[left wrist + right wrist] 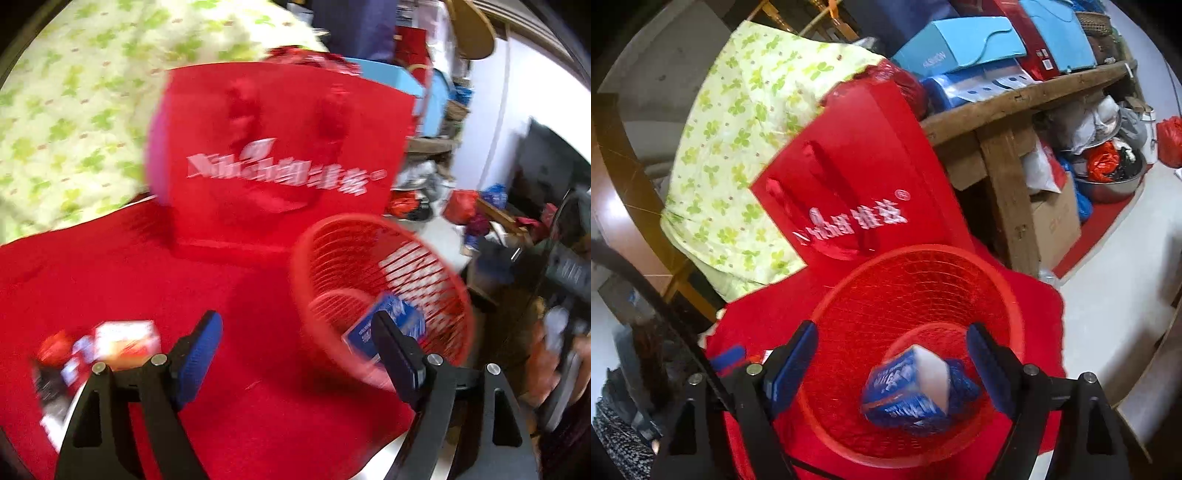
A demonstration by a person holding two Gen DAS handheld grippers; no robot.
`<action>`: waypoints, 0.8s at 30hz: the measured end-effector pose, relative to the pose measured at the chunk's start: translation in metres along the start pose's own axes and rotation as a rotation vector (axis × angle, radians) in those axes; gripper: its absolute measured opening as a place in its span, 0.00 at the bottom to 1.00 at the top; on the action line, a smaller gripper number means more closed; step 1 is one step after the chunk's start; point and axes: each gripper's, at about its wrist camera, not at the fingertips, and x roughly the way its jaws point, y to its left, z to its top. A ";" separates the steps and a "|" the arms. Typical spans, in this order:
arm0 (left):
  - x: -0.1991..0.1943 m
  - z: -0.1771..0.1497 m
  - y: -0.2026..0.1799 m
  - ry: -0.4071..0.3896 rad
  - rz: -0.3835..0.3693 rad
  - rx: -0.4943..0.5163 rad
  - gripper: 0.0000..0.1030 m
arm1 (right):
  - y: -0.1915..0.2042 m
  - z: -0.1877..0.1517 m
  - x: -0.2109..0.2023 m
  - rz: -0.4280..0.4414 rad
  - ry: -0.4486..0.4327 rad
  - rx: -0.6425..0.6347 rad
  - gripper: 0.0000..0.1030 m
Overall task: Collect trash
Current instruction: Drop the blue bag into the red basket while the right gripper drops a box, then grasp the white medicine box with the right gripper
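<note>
A red mesh basket (380,266) stands on the red cloth (110,266), to the right of my left gripper (295,350). That gripper is open with nothing between its fingers. A blue box (391,317) lies inside the basket, partly behind the right finger. Blurred red and white packets (110,347) lie on the cloth at the lower left. My right gripper (892,354) hangs open over the basket (912,280). The blue and white box (908,391) sits in the basket's bottom between the fingers, and the pads do not press on it.
A red paper bag (280,147) (849,184) stands upright behind the basket. A green floral cloth (738,147) drapes behind it. A wooden bench (1004,107) carries light-blue boxes (960,44). Bags, a carton and a metal bowl (1108,181) crowd the floor at right.
</note>
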 end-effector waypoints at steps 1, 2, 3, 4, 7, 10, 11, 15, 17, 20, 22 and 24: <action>-0.008 -0.010 0.012 0.001 0.035 -0.012 0.81 | 0.006 -0.001 -0.002 0.019 -0.008 -0.005 0.83; -0.018 -0.023 0.028 0.002 0.077 -0.030 0.81 | 0.015 -0.003 -0.003 0.043 -0.014 -0.020 0.83; -0.026 -0.035 0.044 0.006 0.117 -0.052 0.81 | 0.025 -0.005 -0.004 0.068 -0.016 -0.036 0.83; -0.034 -0.048 0.060 0.015 0.157 -0.080 0.81 | 0.033 -0.007 -0.004 0.091 -0.016 -0.050 0.83; -0.061 -0.090 0.110 0.035 0.293 -0.169 0.81 | 0.067 -0.016 0.002 0.171 0.002 -0.111 0.83; -0.088 -0.125 0.151 0.038 0.444 -0.219 0.81 | 0.102 -0.030 0.018 0.249 0.056 -0.142 0.83; -0.093 -0.131 0.160 0.040 0.473 -0.233 0.81 | 0.112 -0.034 0.026 0.267 0.077 -0.142 0.83; -0.112 -0.148 0.186 0.028 0.559 -0.282 0.81 | 0.150 -0.063 0.066 0.296 0.190 -0.140 0.83; -0.116 -0.151 0.188 0.017 0.575 -0.285 0.81 | 0.169 -0.081 0.084 0.314 0.256 -0.143 0.83; -0.116 -0.152 0.187 0.014 0.608 -0.263 0.81 | 0.192 -0.106 0.106 0.345 0.345 -0.135 0.83; -0.119 -0.156 0.188 0.020 0.637 -0.249 0.81 | 0.203 -0.118 0.117 0.342 0.385 -0.136 0.83; -0.119 -0.158 0.191 0.024 0.665 -0.232 0.81 | 0.212 -0.130 0.129 0.329 0.420 -0.129 0.83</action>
